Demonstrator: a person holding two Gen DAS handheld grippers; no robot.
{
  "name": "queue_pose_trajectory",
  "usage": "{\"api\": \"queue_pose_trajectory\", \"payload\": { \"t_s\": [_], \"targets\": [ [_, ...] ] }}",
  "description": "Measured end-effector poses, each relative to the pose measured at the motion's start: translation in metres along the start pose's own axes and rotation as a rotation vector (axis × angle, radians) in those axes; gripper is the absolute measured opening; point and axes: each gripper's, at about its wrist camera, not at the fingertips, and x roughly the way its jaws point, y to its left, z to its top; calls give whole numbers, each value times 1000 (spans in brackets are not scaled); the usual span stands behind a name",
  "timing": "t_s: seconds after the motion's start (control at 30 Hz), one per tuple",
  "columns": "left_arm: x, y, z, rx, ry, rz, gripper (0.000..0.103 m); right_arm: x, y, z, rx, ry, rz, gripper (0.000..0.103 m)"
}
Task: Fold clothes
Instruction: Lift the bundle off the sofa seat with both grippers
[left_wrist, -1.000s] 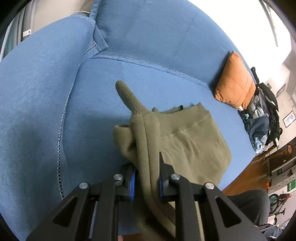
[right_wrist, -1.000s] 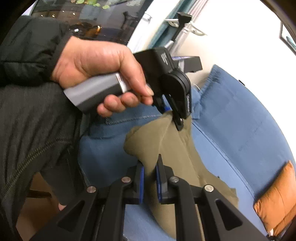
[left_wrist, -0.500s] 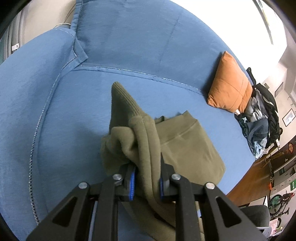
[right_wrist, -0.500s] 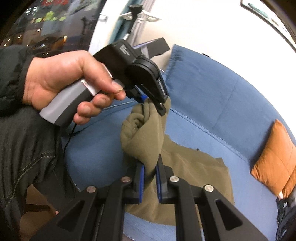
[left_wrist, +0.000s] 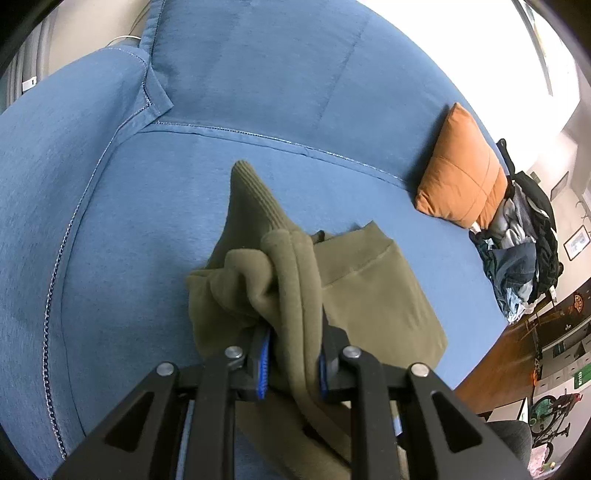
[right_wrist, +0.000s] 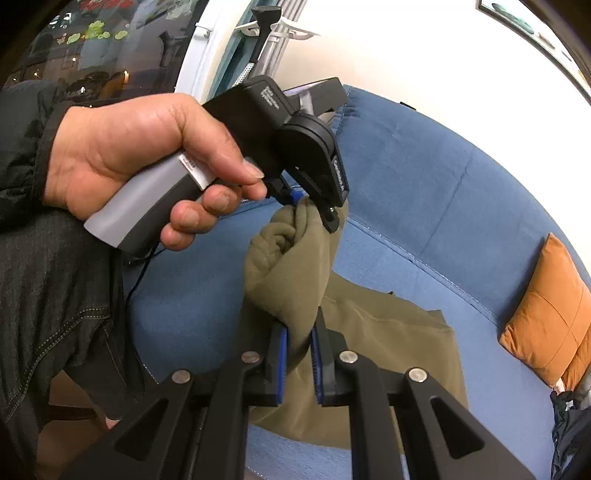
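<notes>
Both grippers pinch the olive sweatshirt (left_wrist: 369, 295): the left gripper (left_wrist: 293, 354) clamps a bunched fold, the right gripper (right_wrist: 297, 350) another, lifting it above the blue sofa (left_wrist: 110, 221). Only the right view shows the hand (right_wrist: 140, 162) holding the left one

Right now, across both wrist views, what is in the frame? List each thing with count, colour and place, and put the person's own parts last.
garment: one, olive green, part flat on the sofa seat, part lifted and bunched
sofa: one, blue, under and behind the garment
cushion: one, orange, leaning on the sofa back at the far end
clothes pile: one heap, dark, blue and grey, beyond the cushion
bicycle: one, green frame, on the floor at far right
left tool: one, black with blue pads, shut on the garment
right tool: one, black with blue pads, shut on the garment
hand: one, holding the left tool's grey handle
sleeve: one, dark
</notes>
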Motion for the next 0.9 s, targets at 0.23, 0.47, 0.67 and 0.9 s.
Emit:
{"api": "queue_pose_trajectory", "payload": {
  "t_s": [0.23,0.47,0.67,0.9],
  "targets": [
    [-1,-10,0,12,-17,2,19,0,-10,-4,31,1,0,10],
    [-1,-26,0,23,-45,-6,19,-4,-23,-9,75,-6,-10,10],
    [-4,-55,1,85,-106,-21,18,-7,-42,-14,145,-18,-33,10],
    [-6,-100,2,174,-167,-47,18,-21,-73,-28,232,-46,-84,10]
  ]
}}
